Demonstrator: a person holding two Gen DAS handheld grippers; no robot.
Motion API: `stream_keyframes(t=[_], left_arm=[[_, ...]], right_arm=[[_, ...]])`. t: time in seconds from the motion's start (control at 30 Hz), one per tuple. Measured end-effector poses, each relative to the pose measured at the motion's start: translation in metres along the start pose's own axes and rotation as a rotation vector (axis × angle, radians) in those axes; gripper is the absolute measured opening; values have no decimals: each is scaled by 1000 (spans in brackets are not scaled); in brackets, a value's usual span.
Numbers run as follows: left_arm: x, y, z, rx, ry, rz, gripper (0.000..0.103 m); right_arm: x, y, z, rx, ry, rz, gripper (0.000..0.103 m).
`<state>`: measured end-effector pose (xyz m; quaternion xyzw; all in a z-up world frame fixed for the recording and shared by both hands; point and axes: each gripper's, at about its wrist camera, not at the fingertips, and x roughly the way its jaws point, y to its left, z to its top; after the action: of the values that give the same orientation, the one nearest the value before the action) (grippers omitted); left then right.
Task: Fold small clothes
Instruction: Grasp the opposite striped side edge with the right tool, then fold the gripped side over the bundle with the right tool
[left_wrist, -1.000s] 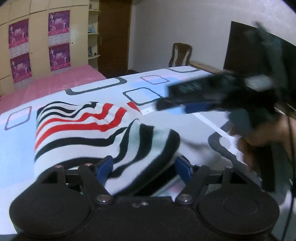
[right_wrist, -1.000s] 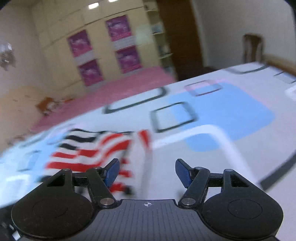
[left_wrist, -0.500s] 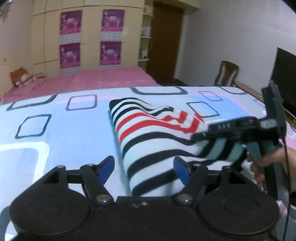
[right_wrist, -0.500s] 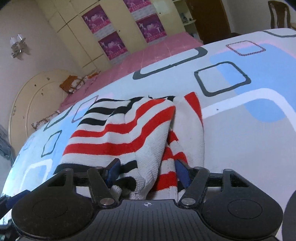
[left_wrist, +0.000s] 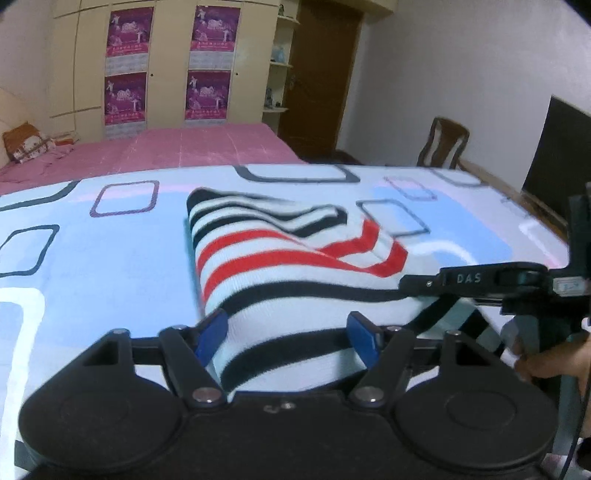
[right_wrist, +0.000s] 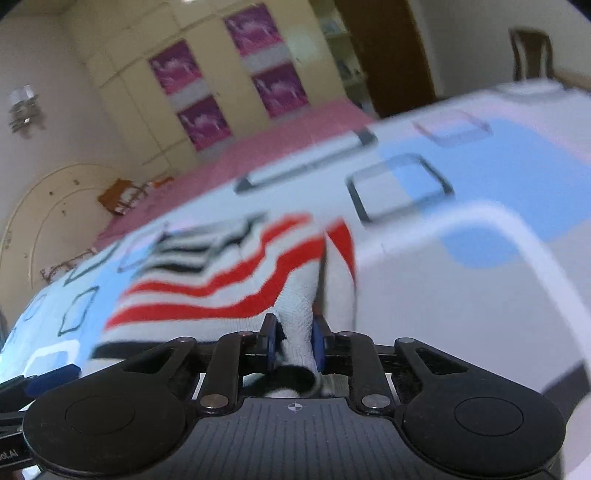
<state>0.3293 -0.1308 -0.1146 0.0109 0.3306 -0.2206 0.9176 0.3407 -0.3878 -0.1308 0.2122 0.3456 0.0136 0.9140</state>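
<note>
Sweater (left_wrist: 295, 266), striped white, black and red, lies folded on your sheet (left_wrist: 92, 266), the pale blue and white one printed with rounded squares. Take the sweater as your landmark.

To its left, the sheet runs bare apart from its printed outlines. Beyond the sweater, the pink bed (left_wrist: 177, 147) stretches back to the cupboards (left_wrist: 166, 62), which carry four purple posters (left_wrist: 125, 33). An orange pillow (left_wrist: 26, 144) sits far off to the sweater's left, on that bed.

At the sweater's near end, your left gripper (left_wrist: 288, 336) has its blue fingers (left_wrist: 212, 332) spread wide. The near edge of the sweater lies between them, with cloth close to the left pad and a gap at the right one; they are not pinching it.

On the sweater's right side, your right gripper (right_wrist: 295, 343) has its fingers drawn narrow and clamped on a bunch of white knit near the red stripes. In the left wrist view that same gripper (left_wrist: 480, 284) reaches in from the right and meets the sweater's right edge, with your right hand (left_wrist: 546, 365) on its handle. Whether the pinched fold is lifted off the sheet is hard to tell, as the right wrist view is blurred.

Farther right of the sweater, past the sheet's edge, a wooden chair (left_wrist: 443, 144) stands by the white wall, and a dark panel (left_wrist: 557, 151) leans further right.
</note>
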Motion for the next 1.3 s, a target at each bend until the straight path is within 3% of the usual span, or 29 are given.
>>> stream_keyframes(t=[0.1, 0.2, 0.43, 0.63, 0.8, 0.87, 1.03, 1.13, 1.2, 1.23, 1.27, 1.3], left_arm=[[3, -3, -6, 48, 9, 28, 74], [2, 2, -9, 55, 27, 26, 75], [-4, 11, -11, 28, 43, 9, 73], [-4, 8, -13, 27, 40, 14, 72], [-3, 4, -15, 53, 37, 17, 72], [-4, 4, -14, 57, 40, 15, 72], [-4, 0, -14, 86, 41, 11, 72], [-4, 3, -11, 84, 52, 8, 72], [-4, 7, -6, 72, 63, -6, 71], [-5, 8, -4, 70, 63, -14, 71], [-7, 9, -2, 71, 59, -17, 68], [-10, 9, 0, 74, 49, -17, 68]], right_arm=[[-6, 6, -2, -44, -26, -28, 19], [-13, 1, -5, -8, -13, -19, 19], [-44, -11, 7, 71, 16, 100, 20], [-63, -7, -8, 75, 69, 136, 20], [-60, -3, -28, 26, 113, 92, 19], [-61, -2, -33, 17, 115, 65, 8], [-63, -8, -50, -1, 137, 29, 6], [-66, -5, -42, -21, 138, 40, 7], [-72, -3, -34, -25, 125, 57, 12], [-76, -3, -29, -20, 106, 64, 26], [-79, -3, -24, -17, 80, 67, 46], [-81, -2, -18, -15, 55, 71, 53]])
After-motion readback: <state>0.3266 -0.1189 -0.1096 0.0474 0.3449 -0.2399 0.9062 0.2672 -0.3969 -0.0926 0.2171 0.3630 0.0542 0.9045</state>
